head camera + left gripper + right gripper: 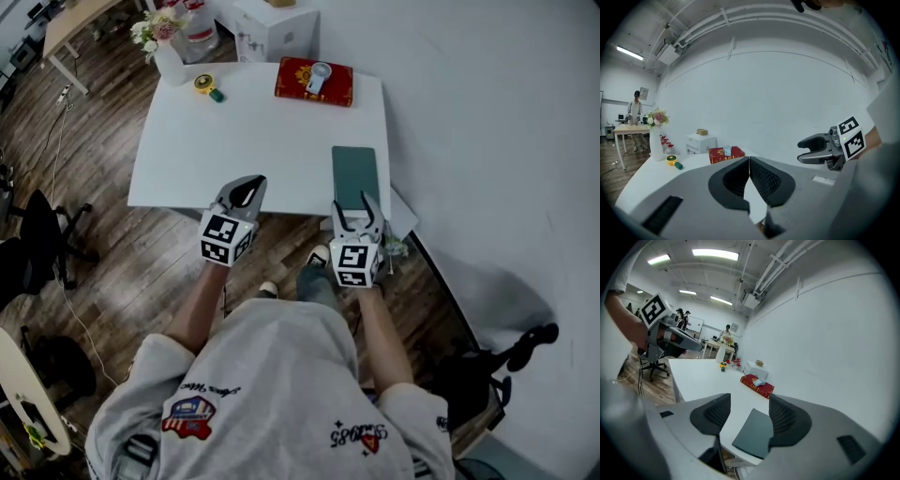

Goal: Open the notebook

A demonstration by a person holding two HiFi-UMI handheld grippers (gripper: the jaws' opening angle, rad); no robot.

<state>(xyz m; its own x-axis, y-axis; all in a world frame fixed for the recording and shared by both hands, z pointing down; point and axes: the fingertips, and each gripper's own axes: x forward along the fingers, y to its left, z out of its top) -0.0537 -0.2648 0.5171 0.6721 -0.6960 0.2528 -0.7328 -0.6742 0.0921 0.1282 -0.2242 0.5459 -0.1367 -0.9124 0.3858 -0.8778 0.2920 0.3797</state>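
A closed dark green notebook lies on the white table, near its front right corner. My right gripper hovers over the notebook's near end with its jaws open and nothing gripped. In the right gripper view the notebook shows flat between and beyond the spread jaws of the right gripper. My left gripper sits at the table's front edge, left of the notebook, shut on nothing. In the left gripper view the left gripper has its pads meeting, and the right gripper appears at the right.
A red book with a small object on top lies at the table's far edge. A white vase of flowers and a yellow round item stand at the far left. A white wall runs along the right; an office chair stands at the left.
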